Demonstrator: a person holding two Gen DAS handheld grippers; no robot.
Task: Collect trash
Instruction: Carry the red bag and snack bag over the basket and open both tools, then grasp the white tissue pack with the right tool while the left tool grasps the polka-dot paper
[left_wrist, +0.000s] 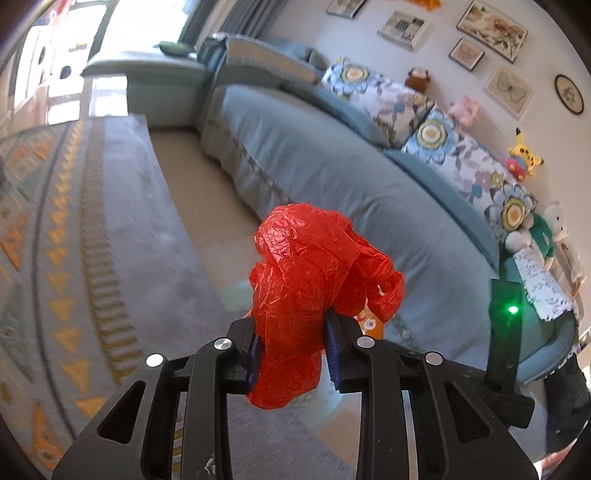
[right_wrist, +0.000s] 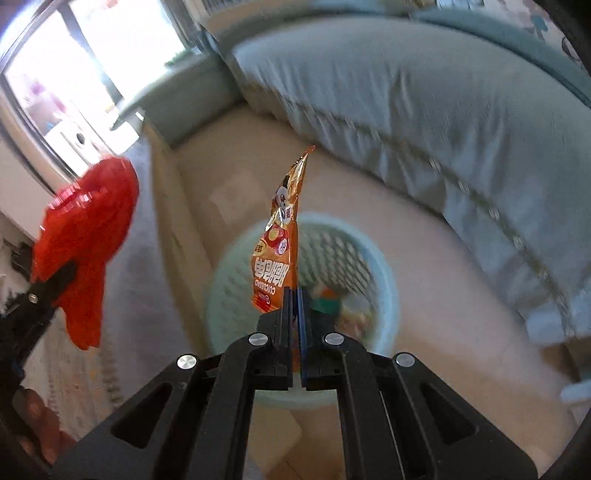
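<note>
Right gripper (right_wrist: 294, 295) has its jaws pinching the bottom edge of an orange snack wrapper (right_wrist: 280, 240), held right above the pale green mesh wastebasket (right_wrist: 236, 266) on the floor by the blue sofa (right_wrist: 424, 96). Left gripper (left_wrist: 293, 332) has its jaws clamped on a crumpled red plastic bag (left_wrist: 314, 280), off to the left of the basket over the rug's edge. The bag's so light and floppy that I'd guess it could drift or catch the rim and end up on the floor if dropped from there.
</note>
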